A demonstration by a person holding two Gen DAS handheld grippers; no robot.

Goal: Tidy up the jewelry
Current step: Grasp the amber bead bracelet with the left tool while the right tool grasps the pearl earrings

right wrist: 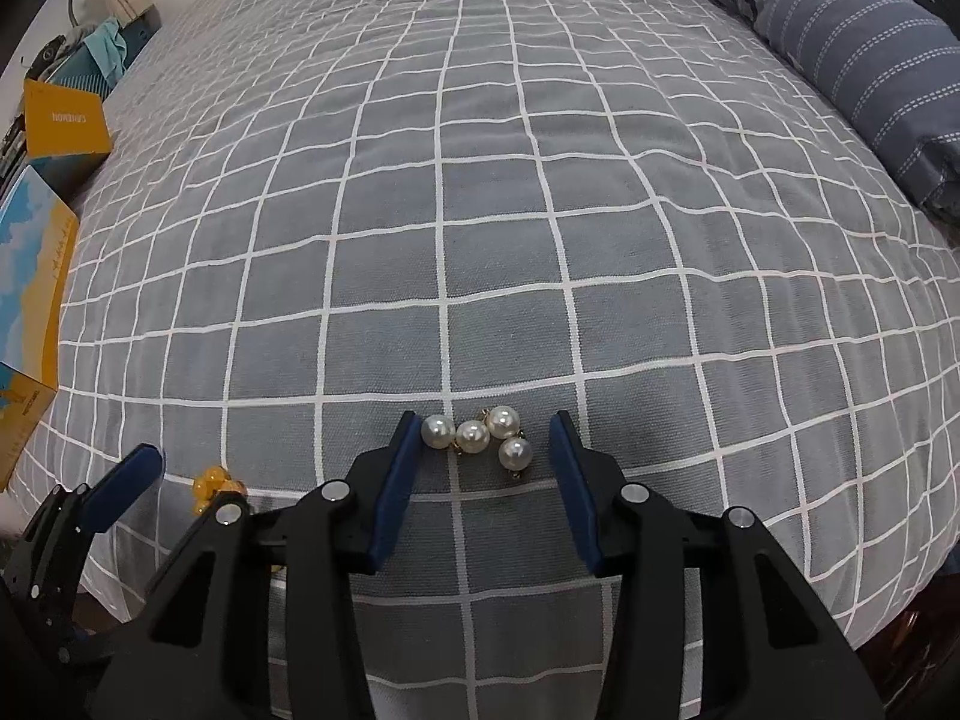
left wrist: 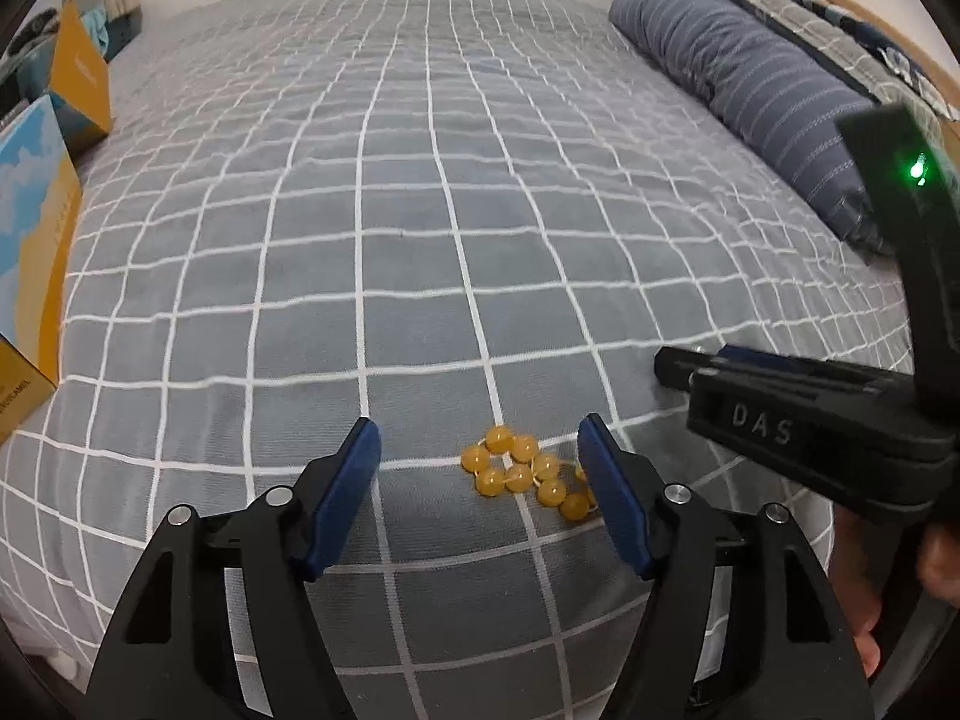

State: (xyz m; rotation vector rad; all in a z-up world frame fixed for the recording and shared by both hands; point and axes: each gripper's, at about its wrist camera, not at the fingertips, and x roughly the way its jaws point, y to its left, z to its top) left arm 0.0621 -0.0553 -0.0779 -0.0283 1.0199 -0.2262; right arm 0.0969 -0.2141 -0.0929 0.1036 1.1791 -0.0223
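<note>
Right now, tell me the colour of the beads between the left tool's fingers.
Amber yellow beads; the left wrist view shows them best.

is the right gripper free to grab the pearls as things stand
Probably yes: the right gripper is open, with the white pearls lying on the checked bedspread between its fingers. Nothing covers them, and the left gripper sits off by the amber beads.

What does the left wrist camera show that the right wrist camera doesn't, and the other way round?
Only the left wrist view shows the whole clump of amber beads between the open left gripper, plus the right gripper's body with a green light.

Only the right wrist view shows four white pearls between the open right gripper.

Both show the grey checked bedspread, the striped pillow and the yellow boxes at the left. The right view catches just a few amber beads.
</note>
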